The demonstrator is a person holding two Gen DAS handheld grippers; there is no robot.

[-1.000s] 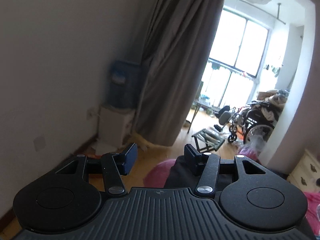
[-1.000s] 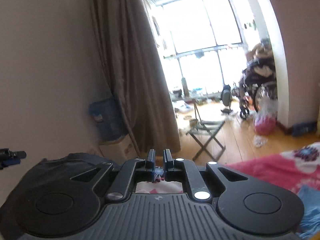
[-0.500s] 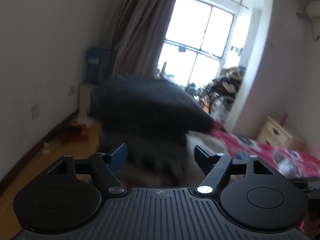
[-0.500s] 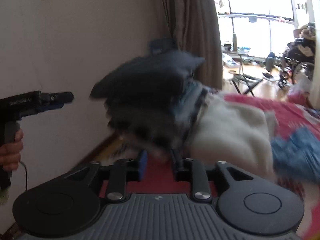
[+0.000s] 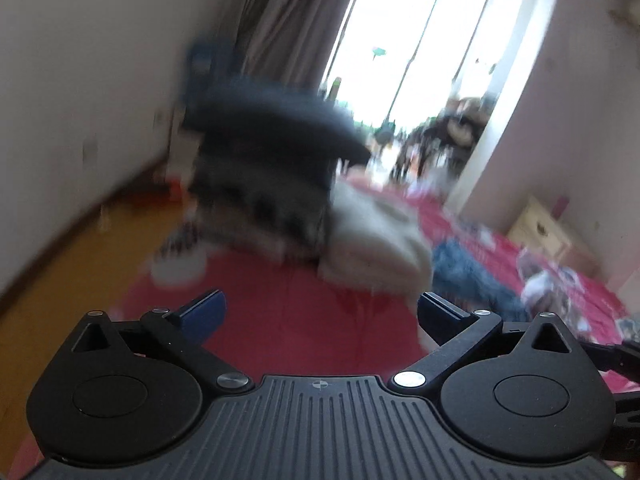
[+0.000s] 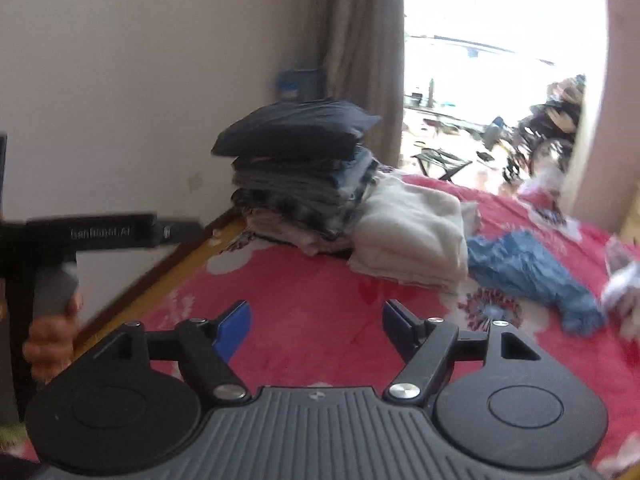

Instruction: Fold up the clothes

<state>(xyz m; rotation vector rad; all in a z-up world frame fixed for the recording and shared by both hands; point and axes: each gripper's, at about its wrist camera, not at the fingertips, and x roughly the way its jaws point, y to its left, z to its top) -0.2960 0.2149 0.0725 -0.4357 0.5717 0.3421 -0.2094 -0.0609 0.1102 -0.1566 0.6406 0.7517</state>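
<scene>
jaws: L gripper + R gripper opening, empty | both angled down over bedspread

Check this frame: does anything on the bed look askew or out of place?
Yes. The top dark garment overhangs the folded stack on the left, its corner jutting past the layers below. Beside the folded cream garment, a blue garment lies crumpled and unfolded on the red bedspread. Both grippers are empty, jaws opening.

left tongs opening (empty), right tongs opening, empty
</scene>
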